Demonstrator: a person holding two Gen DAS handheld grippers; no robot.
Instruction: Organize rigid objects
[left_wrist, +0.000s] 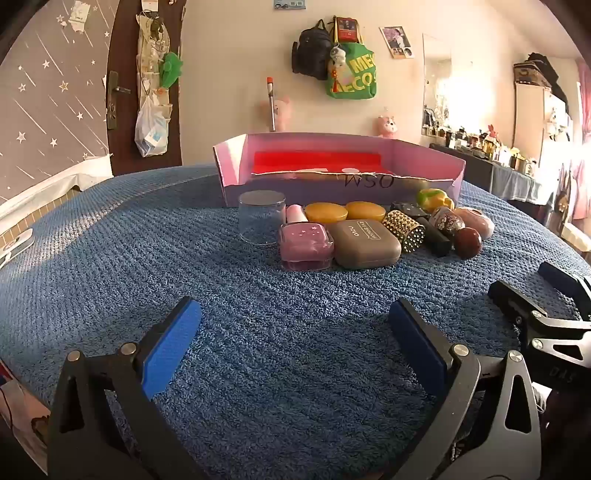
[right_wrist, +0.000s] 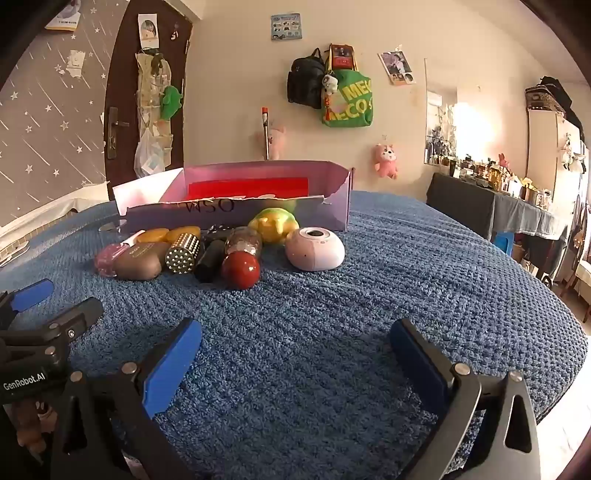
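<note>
- Left tongs (left_wrist: 295, 332): spread wide, nothing between the blue pads, low over the blue knitted cover (left_wrist: 147, 258) on the desk.
- Right tongs (right_wrist: 295, 350): likewise spread and empty, just beside the left tongs.
- Ahead of both tongs, a tight cluster: clear plastic cylinder (left_wrist: 261, 216), pink square nail-polish bottle (left_wrist: 304, 246), grey-brown eyeshadow case (left_wrist: 366, 243), two amber round discs (left_wrist: 345, 212), gold studded cylinder (left_wrist: 403, 230), dark red ball (right_wrist: 240, 269), pale pink rounded gadget (right_wrist: 315, 248), green-yellow toy (right_wrist: 274, 223).
- Beyond the cluster: open lilac cardboard box (left_wrist: 424, 158) with red liner, touching the rearmost items.
</note>
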